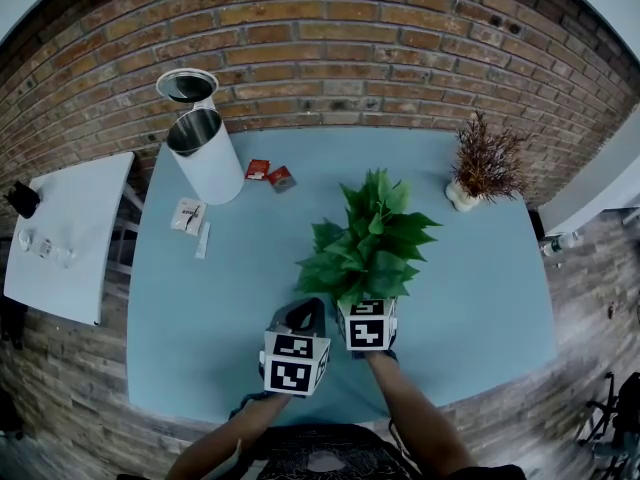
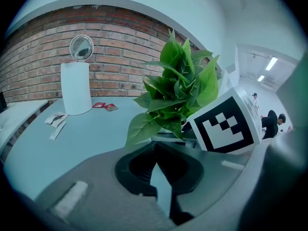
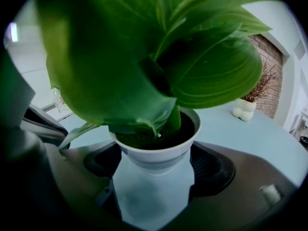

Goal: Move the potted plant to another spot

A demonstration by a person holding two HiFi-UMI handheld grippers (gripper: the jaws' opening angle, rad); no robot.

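The potted plant has broad green leaves and a small white pot, and it is at the middle of the blue table. My right gripper has a jaw pressed on each side of the pot, shut on it. In the head view only its marker cube shows, below the leaves. Just left of it, my left gripper is shut with nothing in it. Its fingertips meet close beside the plant. Whether the pot's base touches the table I cannot tell.
A white cylindrical bin with a raised lid stands at the far left by the brick wall. Red packets and white packets lie near it. A dried plant in a white vase is at the far right. A white side table stands left.
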